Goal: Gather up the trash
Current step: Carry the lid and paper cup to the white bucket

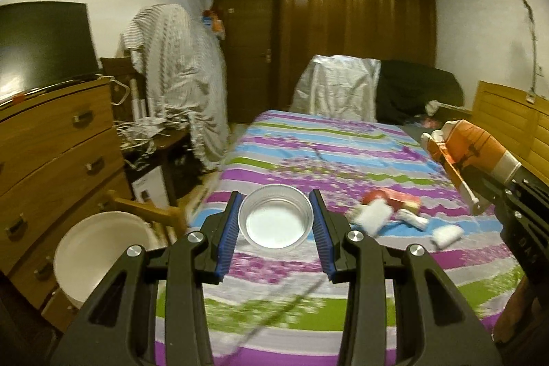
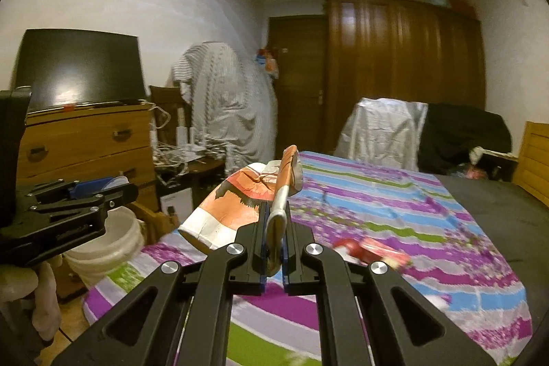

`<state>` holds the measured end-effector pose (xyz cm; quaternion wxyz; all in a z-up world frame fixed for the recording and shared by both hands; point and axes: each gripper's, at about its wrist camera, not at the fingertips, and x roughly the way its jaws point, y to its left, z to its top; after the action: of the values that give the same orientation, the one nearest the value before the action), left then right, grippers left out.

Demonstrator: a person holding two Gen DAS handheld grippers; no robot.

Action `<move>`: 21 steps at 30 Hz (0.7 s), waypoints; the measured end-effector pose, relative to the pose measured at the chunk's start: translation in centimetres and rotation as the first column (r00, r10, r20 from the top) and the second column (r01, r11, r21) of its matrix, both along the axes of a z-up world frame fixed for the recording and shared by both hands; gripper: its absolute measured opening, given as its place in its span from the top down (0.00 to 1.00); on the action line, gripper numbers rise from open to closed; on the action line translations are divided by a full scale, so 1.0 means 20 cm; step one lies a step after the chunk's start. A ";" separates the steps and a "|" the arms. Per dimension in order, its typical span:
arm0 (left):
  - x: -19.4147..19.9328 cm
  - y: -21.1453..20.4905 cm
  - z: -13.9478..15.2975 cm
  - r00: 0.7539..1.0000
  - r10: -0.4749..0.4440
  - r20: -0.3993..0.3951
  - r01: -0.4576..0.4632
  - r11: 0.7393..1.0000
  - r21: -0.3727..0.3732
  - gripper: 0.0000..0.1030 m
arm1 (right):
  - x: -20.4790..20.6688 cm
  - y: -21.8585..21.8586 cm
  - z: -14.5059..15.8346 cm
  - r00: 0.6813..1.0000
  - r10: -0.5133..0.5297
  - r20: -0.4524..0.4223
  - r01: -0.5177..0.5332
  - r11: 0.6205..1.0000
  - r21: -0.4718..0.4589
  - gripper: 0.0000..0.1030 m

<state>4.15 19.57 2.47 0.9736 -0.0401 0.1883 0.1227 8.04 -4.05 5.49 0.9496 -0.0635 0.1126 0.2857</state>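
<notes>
Trash gathered over a striped bed

The bed [image 1: 343, 160] wears a smooth sheet banded purple, blue and green; a round white bucket [image 1: 99, 256] stands off its left edge. The left gripper [image 1: 276, 228] clamps a round, shallow foil cup [image 1: 276, 220] between ribbed blue pads. The right gripper [image 2: 274, 246], closed tight, pinches a crumpled orange-and-white paper cup [image 2: 233, 204]. Soft white wads [image 1: 372, 216] and a red wrapper [image 1: 394, 196] lie near the right edge.
</notes>
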 end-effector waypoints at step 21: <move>-0.23 1.03 0.00 0.942 0.329 -0.060 -0.332 0.941 -0.060 0.63 | -0.04 1.40 0.03 0.926 0.364 -0.103 -0.376 0.917 -0.134 0.94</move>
<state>-0.49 40.12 2.40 0.9323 -0.1016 0.2069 0.2787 7.25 23.96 6.11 0.8658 -0.1448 0.1557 0.4530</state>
